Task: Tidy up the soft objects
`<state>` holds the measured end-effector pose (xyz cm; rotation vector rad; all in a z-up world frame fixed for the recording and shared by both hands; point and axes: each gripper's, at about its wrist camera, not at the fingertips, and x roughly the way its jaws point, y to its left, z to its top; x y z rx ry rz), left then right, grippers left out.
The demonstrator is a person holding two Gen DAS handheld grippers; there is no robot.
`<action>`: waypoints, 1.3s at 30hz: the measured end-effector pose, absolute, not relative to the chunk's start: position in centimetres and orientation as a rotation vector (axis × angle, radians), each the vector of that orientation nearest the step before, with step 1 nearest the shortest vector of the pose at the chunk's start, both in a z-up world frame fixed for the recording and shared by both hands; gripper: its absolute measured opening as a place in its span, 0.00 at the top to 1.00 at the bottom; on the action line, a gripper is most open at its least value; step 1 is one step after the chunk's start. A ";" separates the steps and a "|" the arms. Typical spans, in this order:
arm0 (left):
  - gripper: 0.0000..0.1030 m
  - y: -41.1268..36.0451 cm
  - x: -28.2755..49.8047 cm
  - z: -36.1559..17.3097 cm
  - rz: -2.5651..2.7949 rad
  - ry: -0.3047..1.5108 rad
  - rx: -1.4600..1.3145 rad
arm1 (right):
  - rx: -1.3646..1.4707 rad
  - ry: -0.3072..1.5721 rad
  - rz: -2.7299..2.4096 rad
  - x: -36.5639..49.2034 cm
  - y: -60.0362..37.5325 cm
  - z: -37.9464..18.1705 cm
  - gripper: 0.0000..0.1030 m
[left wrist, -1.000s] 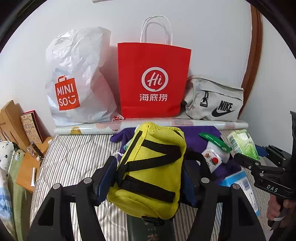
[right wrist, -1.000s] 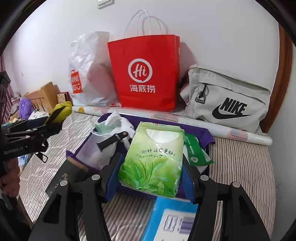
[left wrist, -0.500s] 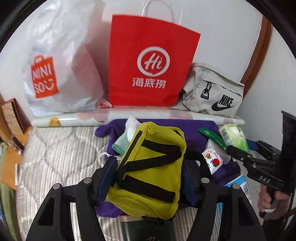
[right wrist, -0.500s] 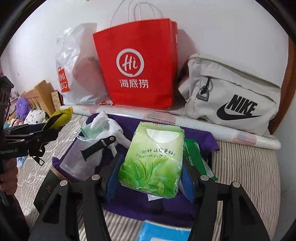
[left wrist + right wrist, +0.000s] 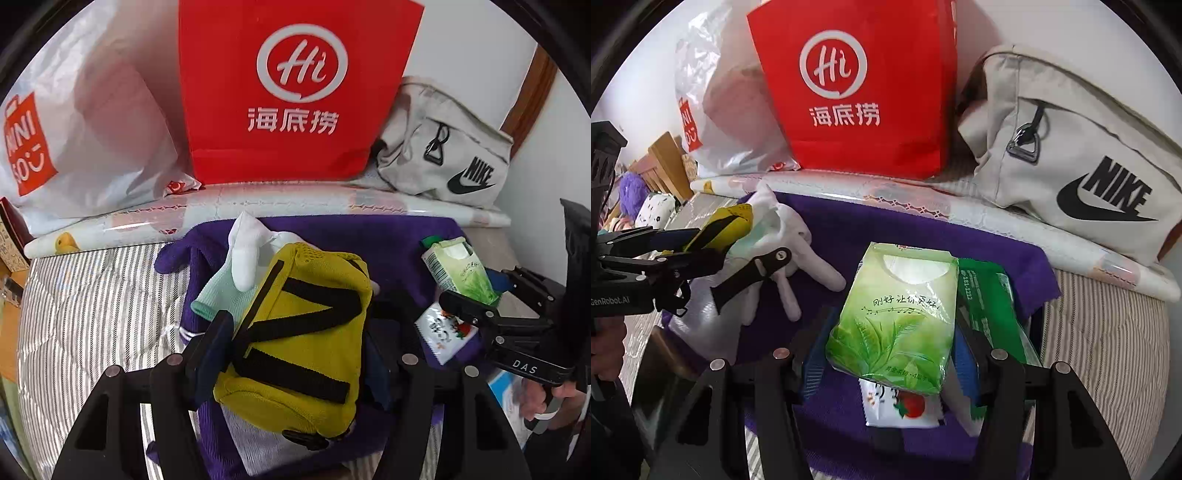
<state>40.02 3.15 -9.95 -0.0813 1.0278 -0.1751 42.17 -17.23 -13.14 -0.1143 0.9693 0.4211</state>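
My left gripper [image 5: 295, 354] is shut on a yellow pouch with black straps [image 5: 299, 347] and holds it over a purple cloth [image 5: 351, 236] on the striped bed. My right gripper [image 5: 890, 350] is shut on a green tissue pack [image 5: 894, 314] above the same purple cloth [image 5: 871, 229]. White and mint gloves [image 5: 240, 266] lie on the cloth, also visible in the right wrist view [image 5: 786, 236]. A small strawberry-print packet [image 5: 901, 406] and a green wrapper [image 5: 990, 306] lie under the tissue pack. The left gripper with the pouch shows at the left of the right wrist view [image 5: 713, 236].
A red paper bag [image 5: 291, 92], a white Miniso plastic bag [image 5: 85, 125] and a grey Nike bag [image 5: 1082, 158] stand against the wall. A patterned roll [image 5: 258, 206] lies in front of them. Wooden items [image 5: 665, 162] sit at the far left.
Both grippers have moved forward toward the wall and lower over the purple cloth, each still holding its object. The bags loom larger.
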 end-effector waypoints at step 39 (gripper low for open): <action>0.23 4.1 34.2 -7.3 -0.135 1.038 -0.073 | -0.056 0.992 0.379 37.2 -19.2 -9.7 0.31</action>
